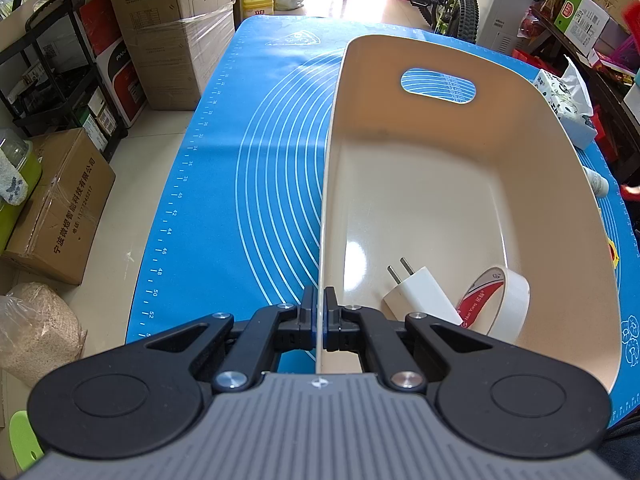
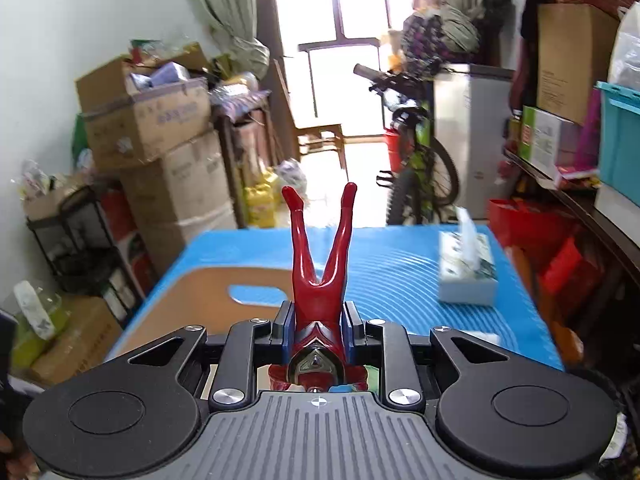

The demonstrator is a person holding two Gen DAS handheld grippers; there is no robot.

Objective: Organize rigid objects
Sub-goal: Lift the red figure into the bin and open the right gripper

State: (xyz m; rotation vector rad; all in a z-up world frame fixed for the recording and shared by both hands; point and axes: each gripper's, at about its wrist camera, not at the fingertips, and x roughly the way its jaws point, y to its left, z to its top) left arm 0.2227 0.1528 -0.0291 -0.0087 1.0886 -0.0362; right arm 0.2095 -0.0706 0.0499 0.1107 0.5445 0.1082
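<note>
My left gripper (image 1: 319,300) is shut on the left rim of a cream plastic basket (image 1: 420,184) that stands on the blue mat (image 1: 240,160). In the basket lie a white plug adapter (image 1: 420,294) and a roll of white tape (image 1: 498,300), near its front right. My right gripper (image 2: 318,320) is shut on a red and silver toy figure (image 2: 318,264), held upside down with its legs pointing up, in the air above the mat. The basket (image 2: 192,300) shows low at the left in the right wrist view.
A tissue box (image 2: 466,272) stands on the mat's right side, also in the left wrist view (image 1: 568,100). A small white bottle (image 1: 596,182) lies right of the basket. Cardboard boxes (image 1: 168,32) and a black shelf (image 1: 60,80) line the left; a bicycle (image 2: 416,160) stands beyond the table.
</note>
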